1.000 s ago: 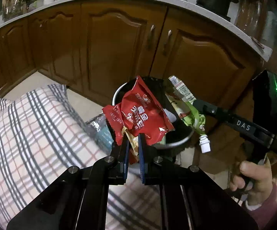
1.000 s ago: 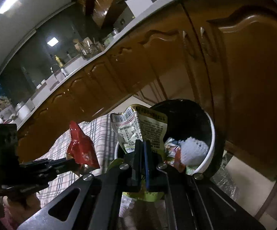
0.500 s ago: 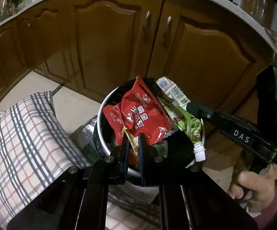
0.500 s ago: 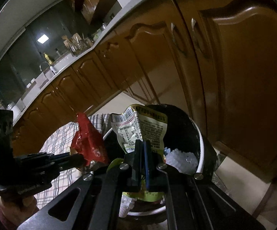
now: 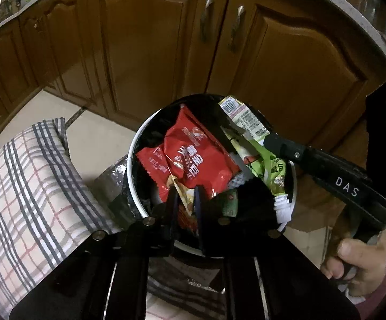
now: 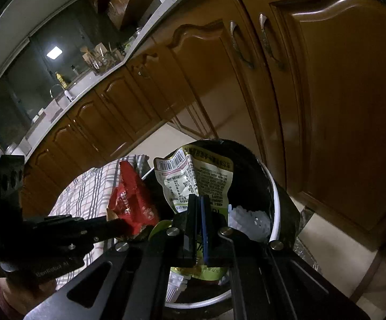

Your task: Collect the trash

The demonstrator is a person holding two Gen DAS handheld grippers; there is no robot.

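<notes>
A round trash bin (image 5: 132,165) with a white rim and black liner stands on the floor by the cabinets. My left gripper (image 5: 184,190) is shut on red snack wrappers (image 5: 193,157) and holds them over the bin's opening. My right gripper (image 6: 198,200) is shut on a green and white drink pouch (image 6: 198,176) with a white cap, also over the bin (image 6: 275,213). The pouch (image 5: 262,157) and right gripper also show in the left wrist view (image 5: 270,141). The left gripper and wrappers (image 6: 131,200) appear left in the right wrist view. White crumpled trash (image 6: 249,220) lies in the bin.
Brown wooden cabinet doors (image 5: 152,40) stand right behind the bin. A plaid cloth surface (image 5: 24,192) lies left of the bin. A crinkled silvery bag (image 5: 112,178) sits between cloth and bin. Tiled floor (image 5: 96,138) shows beyond.
Both grippers have moved forward and down with their trash, from beside the bin to directly over its opening. The bin now sits closer and fuller in both views.
</notes>
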